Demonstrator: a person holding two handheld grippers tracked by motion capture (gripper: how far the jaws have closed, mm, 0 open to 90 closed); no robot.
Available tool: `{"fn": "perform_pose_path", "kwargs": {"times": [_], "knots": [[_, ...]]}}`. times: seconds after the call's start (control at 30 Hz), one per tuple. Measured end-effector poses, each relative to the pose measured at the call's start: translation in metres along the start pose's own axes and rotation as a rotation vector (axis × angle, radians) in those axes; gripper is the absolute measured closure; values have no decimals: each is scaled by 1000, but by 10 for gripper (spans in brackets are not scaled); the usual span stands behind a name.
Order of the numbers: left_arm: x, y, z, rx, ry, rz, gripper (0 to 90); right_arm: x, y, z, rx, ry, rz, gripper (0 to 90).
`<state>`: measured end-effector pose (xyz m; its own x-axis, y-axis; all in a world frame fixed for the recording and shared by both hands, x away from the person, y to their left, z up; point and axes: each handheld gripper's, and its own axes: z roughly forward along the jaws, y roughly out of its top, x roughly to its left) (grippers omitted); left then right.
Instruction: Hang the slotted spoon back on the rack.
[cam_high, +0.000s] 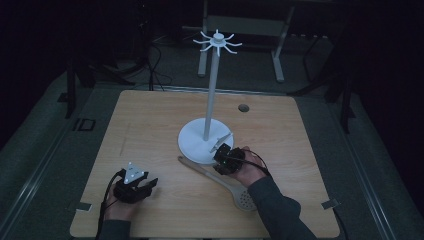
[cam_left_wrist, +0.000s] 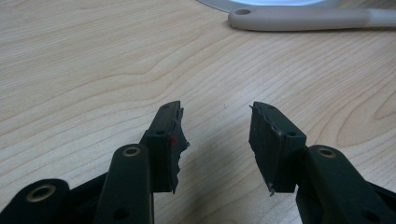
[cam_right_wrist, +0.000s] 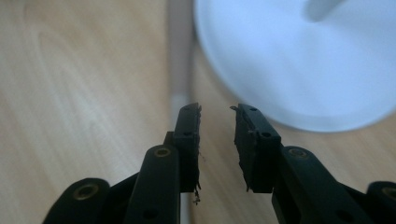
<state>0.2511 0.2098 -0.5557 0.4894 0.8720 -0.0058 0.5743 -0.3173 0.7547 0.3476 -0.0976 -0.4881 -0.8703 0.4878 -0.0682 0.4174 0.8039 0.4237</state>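
A white stand (cam_high: 197, 142) with a round base, a tall pole and a crown of hooks (cam_high: 218, 42) rises mid-table. A beige slotted spoon (cam_high: 220, 181) lies flat in front of it, handle end by the base. My right gripper (cam_high: 217, 159) hovers low over the spoon's handle at the base's edge. In the right gripper view its jaws (cam_right_wrist: 217, 114) stand a narrow gap apart with nothing between them; the blurred handle (cam_right_wrist: 179, 60) runs just left of them, the base (cam_right_wrist: 299, 60) to the right. My left gripper (cam_high: 150, 184) rests at the front left, open (cam_left_wrist: 215, 114) over bare wood.
The wooden table (cam_high: 150, 125) has a small round hole (cam_high: 243, 107) at the back right. In the left gripper view the spoon handle (cam_left_wrist: 308, 18) with its hanging hole lies far ahead. Dark floor, cables and a frame's legs surround the table.
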Motion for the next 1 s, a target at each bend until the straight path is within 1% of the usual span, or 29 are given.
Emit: {"fn": "perform_pose_path", "kwargs": {"times": [0.07, 0.13, 0.17, 0.2, 0.23, 0.27, 0.33, 0.5, 0.53, 0.6, 0.8, 0.9, 1.0], "knots": [[0, 0, 0, -2, -1, -2, 543, 3, 3, 7, 46, 21, -17, 702], [0, 0, 0, 0, -1, -3, 542, 6, 6, 14, 77, 39, -42, 700], [1, 0, 1, 0, -1, -2, 542, 7, 8, 17, 85, 44, -41, 705], [1, 0, 1, 0, -2, -2, 542, 8, 9, 20, 86, 47, -50, 720], [0, 0, 1, 1, -2, -2, 542, 9, 11, 22, 96, 53, -44, 742], [0, 0, 1, 2, -3, -1, 542, 9, 13, 25, 100, 59, -51, 753], [0, 0, 1, 3, -4, 1, 542, 9, 16, 30, 112, 69, -59, 755], [1, 0, 1, 1, -4, -3, 542, 8, 24, 42, 149, 102, -50, 751], [1, 0, 1, 1, -3, -3, 542, 8, 25, 44, 155, 96, -60, 752], [0, 0, 1, 1, -5, -3, 542, 8, 28, 47, 170, 96, -59, 752], [-4, 1, 4, 13, -11, 14, 542, 9, 36, 51, 222, 90, -104, 738], [-4, 1, 5, 13, -13, 15, 542, 10, 40, 54, 246, 85, -111, 725], [-4, 1, 5, 11, -15, 14, 542, 12, 42, 59, 265, 68, -136, 711]]}}
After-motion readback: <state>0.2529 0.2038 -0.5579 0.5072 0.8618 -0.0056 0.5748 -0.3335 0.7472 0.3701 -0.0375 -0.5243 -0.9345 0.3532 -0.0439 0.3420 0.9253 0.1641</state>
